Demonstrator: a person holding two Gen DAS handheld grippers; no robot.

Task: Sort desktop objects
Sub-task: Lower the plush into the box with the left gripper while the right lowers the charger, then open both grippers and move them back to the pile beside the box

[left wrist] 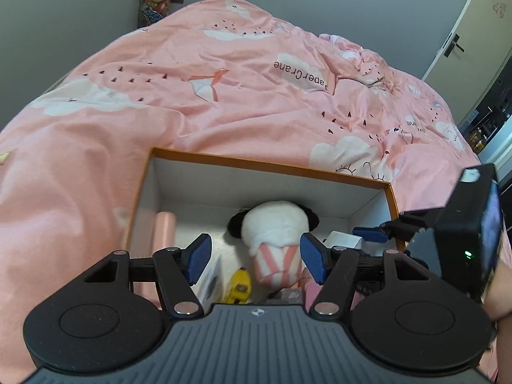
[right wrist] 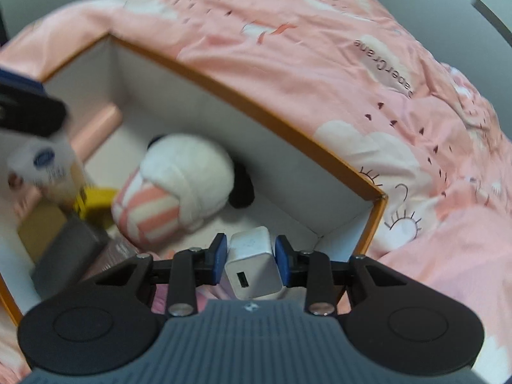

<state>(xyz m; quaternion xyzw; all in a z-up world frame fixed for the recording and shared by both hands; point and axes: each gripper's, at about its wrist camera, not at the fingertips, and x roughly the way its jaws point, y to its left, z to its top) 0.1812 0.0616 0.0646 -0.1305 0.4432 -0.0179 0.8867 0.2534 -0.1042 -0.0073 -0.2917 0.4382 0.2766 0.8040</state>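
An orange-rimmed white box (left wrist: 272, 166) (right wrist: 256, 112) sits on the pink bed. In it lie a white panda plush with pink stripes (left wrist: 275, 233) (right wrist: 185, 172), a yellow toy (left wrist: 240, 288) (right wrist: 96, 201), a pink roll (left wrist: 164, 233) and a white bottle with a blue label (right wrist: 41, 163). My left gripper (left wrist: 256, 256) hangs open above the plush, nothing between its pads. My right gripper (right wrist: 251, 259) is shut on a white USB charger (right wrist: 252, 262) (left wrist: 344, 240) inside the box's right corner. Blurred at upper left in the right wrist view is a left-gripper finger (right wrist: 32, 113).
The pink quilt (left wrist: 224, 80) with cloud prints surrounds the box on all sides. A grey flat object (right wrist: 70, 249) and a tan one (right wrist: 41, 230) lie at the box's near left. A door (left wrist: 464, 32) stands at the far right, and a hand (left wrist: 499, 291) holds the right gripper.
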